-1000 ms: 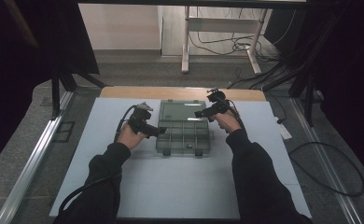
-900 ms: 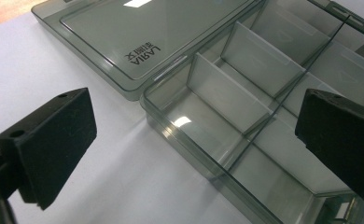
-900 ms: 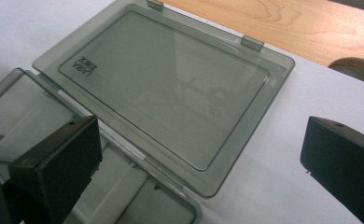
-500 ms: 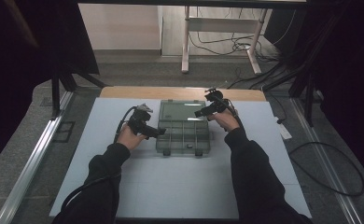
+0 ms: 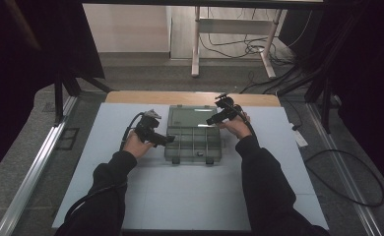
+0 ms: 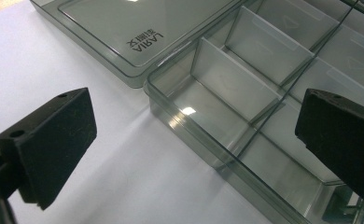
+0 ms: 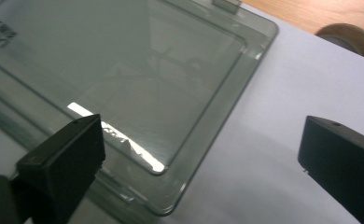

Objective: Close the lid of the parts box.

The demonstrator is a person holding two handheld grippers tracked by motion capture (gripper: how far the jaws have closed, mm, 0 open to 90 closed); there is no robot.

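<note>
A clear grey plastic organiser box (image 5: pixel 194 142) lies open on the white table top (image 5: pixel 131 196), its lid (image 5: pixel 194 117) folded flat toward the far side. Dividers split the box (image 6: pixel 245 107) into several compartments. My left gripper (image 5: pixel 166 140) is at the box's left edge, open, its jaws straddling the near left corner of the box wall. My right gripper (image 5: pixel 210 120) hovers over the lid's right edge, open, nothing between its jaws. The lid (image 7: pixel 124 79) lies under the right gripper's left jaw.
A wooden strip (image 5: pixel 190 98) runs along the table's far edge. Behind it stand a metal desk frame (image 5: pixel 229 34) and floor cables (image 5: pixel 229 49). Metal rails (image 5: pixel 27 167) flank the table. A small white item (image 5: pixel 300 137) lies off the table's right side.
The right gripper has drifted slightly left and toward the lid's right edge. The left gripper and the box stay about where they were.
</note>
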